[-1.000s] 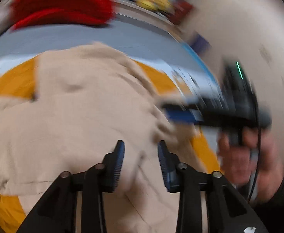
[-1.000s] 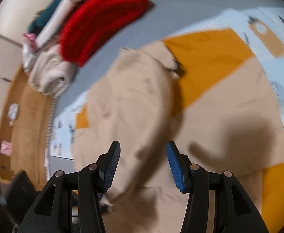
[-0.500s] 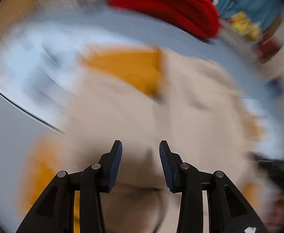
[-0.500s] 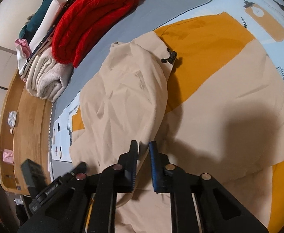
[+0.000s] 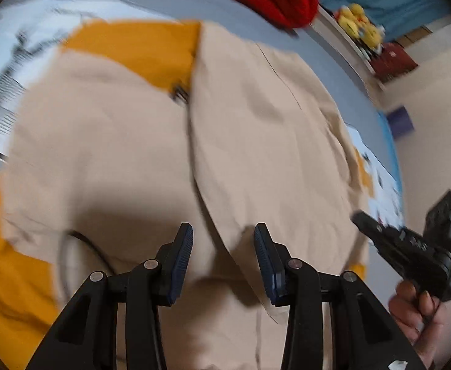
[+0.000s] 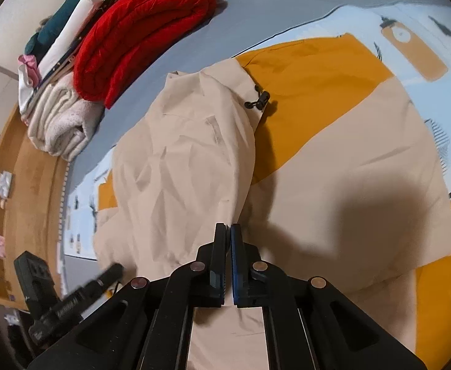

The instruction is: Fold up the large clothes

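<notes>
The right gripper (image 6: 228, 240) is pinched together on a fold of the beige-and-orange jacket (image 6: 188, 166), with one panel folded across the garment. The left gripper (image 5: 222, 246) hovers over the jacket with its jaws apart, holding nothing. The jacket lies spread across the middle of the bed (image 6: 287, 9). Along the bed's far edge lie a folded red blanket (image 6: 142, 34) and a cream towel (image 6: 56, 123).

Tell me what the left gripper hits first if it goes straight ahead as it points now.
Probably the beige jacket: the open left gripper points straight onto its fabric, near the folded-over edge. Depth is unclear.
</notes>
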`<state>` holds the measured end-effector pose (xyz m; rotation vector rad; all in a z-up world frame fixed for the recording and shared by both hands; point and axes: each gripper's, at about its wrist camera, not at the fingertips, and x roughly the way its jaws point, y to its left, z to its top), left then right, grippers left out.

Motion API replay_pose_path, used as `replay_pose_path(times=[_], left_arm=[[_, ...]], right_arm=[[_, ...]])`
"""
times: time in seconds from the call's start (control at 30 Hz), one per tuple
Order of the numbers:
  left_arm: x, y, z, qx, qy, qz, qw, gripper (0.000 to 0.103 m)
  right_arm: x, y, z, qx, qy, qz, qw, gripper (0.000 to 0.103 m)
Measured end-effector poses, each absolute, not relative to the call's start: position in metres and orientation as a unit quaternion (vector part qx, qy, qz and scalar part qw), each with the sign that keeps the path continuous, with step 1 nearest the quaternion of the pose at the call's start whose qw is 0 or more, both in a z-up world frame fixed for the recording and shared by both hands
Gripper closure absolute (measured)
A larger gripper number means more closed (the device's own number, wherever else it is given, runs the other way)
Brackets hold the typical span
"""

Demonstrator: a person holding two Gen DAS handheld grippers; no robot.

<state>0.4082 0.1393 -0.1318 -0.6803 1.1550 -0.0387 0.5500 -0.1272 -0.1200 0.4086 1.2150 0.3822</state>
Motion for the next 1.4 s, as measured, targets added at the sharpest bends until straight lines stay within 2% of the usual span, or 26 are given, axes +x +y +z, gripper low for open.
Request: replay_pose_path(times=[0.13, 0.23, 0.27, 0.33, 0.47, 0.57, 0.63, 0.73, 0.8, 0.87, 1.0, 1.1, 1.2, 1.33, 1.4], left_arm=[[0.407, 0.136, -0.135, -0.353, 0.539, -0.048, 0.763, 0.068], [0.405, 0.136, -0.128, -0.362, 0.528, -0.068, 0.765, 0.096], [0.405, 0.137, -0.123, -0.36, 0.524, -0.071, 0.769, 0.099], [0.406, 0.135, -0.108, -0.332, 0.506, -0.065, 0.794, 0.101], [0.399, 0.131, -0.077, -0.252, 0.457, -0.019, 0.853, 0.101], [0.391, 0.117, -0.039, -0.168, 0.386, 0.002, 0.907, 0.101], [0.388, 0.114, -0.027, -0.157, 0.363, -0.001, 0.918, 0.101], [0.401, 0.117, -0.055, -0.178, 0.422, -0.009, 0.889, 0.1], [0.413, 0.122, -0.105, -0.226, 0.513, -0.013, 0.828, 0.097], [0.414, 0.127, -0.131, -0.241, 0.554, 0.027, 0.796, 0.097], [0.414, 0.118, -0.106, -0.166, 0.517, 0.064, 0.837, 0.097], [0.412, 0.097, -0.081, -0.137, 0.467, 0.017, 0.874, 0.089], [0.418, 0.074, -0.098, -0.163, 0.501, -0.07, 0.847, 0.087], [0.427, 0.051, -0.154, -0.136, 0.61, -0.049, 0.779, 0.084], [0.428, 0.057, -0.156, -0.156, 0.605, -0.049, 0.779, 0.084]], right_arm=[[0.55, -0.128, -0.123, 0.159, 0.57, 0.155, 0.791, 0.1], [0.552, -0.128, -0.127, 0.157, 0.574, 0.152, 0.789, 0.101], [0.552, -0.128, -0.128, 0.155, 0.575, 0.152, 0.789, 0.101], [0.552, -0.129, -0.128, 0.157, 0.573, 0.154, 0.79, 0.101], [0.552, -0.13, -0.118, 0.216, 0.549, 0.202, 0.782, 0.101], [0.551, -0.129, -0.108, 0.247, 0.523, 0.238, 0.78, 0.101], [0.548, -0.128, -0.098, 0.27, 0.496, 0.265, 0.782, 0.102], [0.547, -0.129, -0.088, 0.28, 0.474, 0.278, 0.787, 0.102], [0.551, -0.123, -0.106, 0.209, 0.533, 0.216, 0.791, 0.102], [0.551, -0.121, -0.136, 0.16, 0.589, 0.155, 0.777, 0.102], [0.551, -0.114, -0.154, 0.141, 0.61, 0.137, 0.768, 0.102], [0.547, -0.104, -0.146, 0.124, 0.599, 0.142, 0.778, 0.101], [0.548, -0.103, -0.15, 0.129, 0.605, 0.14, 0.773, 0.101], [0.55, -0.102, -0.152, 0.133, 0.606, 0.139, 0.771, 0.101], [0.55, -0.108, -0.152, 0.136, 0.609, 0.141, 0.769, 0.097]])
